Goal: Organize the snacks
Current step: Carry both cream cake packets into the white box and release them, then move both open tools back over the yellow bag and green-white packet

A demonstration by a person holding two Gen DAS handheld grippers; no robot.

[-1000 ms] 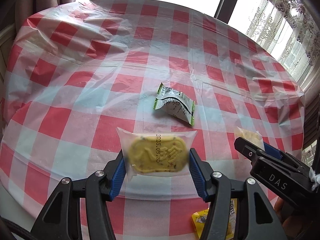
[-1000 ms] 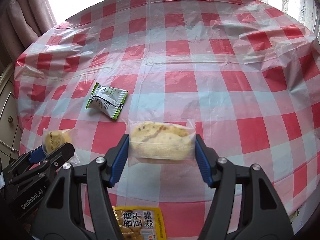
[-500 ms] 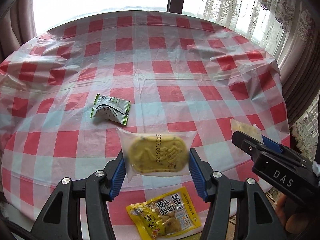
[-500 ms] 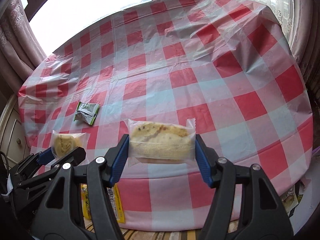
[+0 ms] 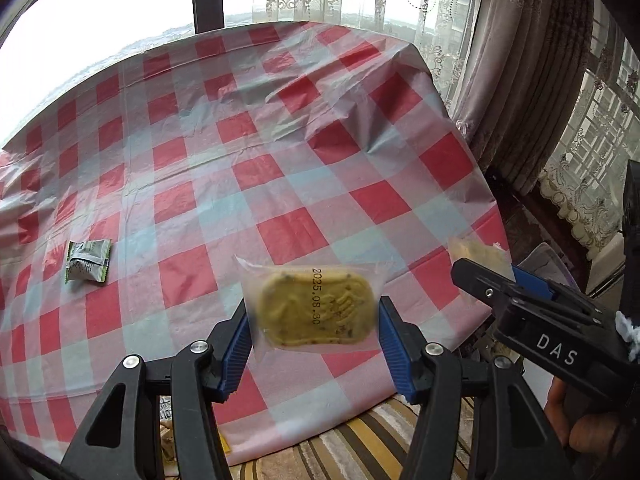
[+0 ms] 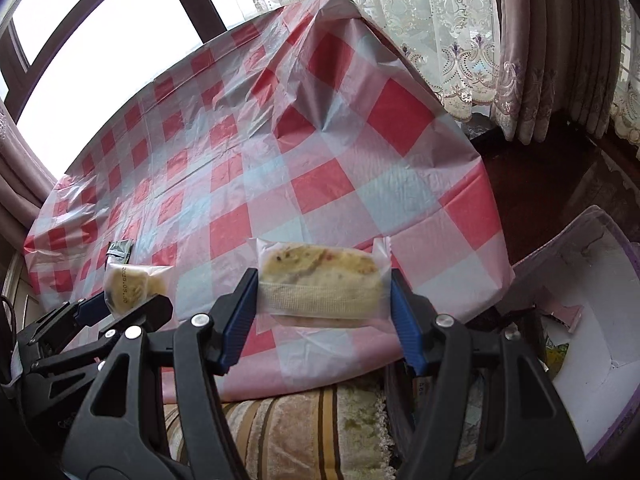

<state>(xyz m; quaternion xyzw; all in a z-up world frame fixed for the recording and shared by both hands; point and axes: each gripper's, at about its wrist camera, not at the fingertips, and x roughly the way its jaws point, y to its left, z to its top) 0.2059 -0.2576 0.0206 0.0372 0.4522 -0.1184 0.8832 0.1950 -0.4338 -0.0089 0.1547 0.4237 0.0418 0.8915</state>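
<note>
My left gripper [image 5: 314, 312] is shut on a yellow mung-bean cake in a clear wrapper [image 5: 316, 308] stamped 2025.08.30, held in the air over the table's near edge. My right gripper [image 6: 322, 294] is shut on a pale wrapped pastry [image 6: 320, 280], also off the table at its near right corner. Each gripper shows in the other's view: the right one [image 5: 520, 292] with its pastry [image 5: 478, 252], the left one [image 6: 120, 304] with its cake [image 6: 128, 284]. A green-and-white snack packet [image 5: 87, 261] lies on the checked tablecloth [image 5: 280, 160] at the left.
A white box with a purple rim [image 6: 592, 320] stands open on the floor to the right of the table. A striped rug [image 6: 300, 420] lies below the grippers. Curtains [image 6: 560, 40] and a window stand behind the table. A yellow snack packet's edge [image 5: 168, 436] peeks out behind my left gripper.
Both grippers have drawn back and swung right with their snacks, from over the table to past its near right corner. The box on the floor has come into the right wrist view.
</note>
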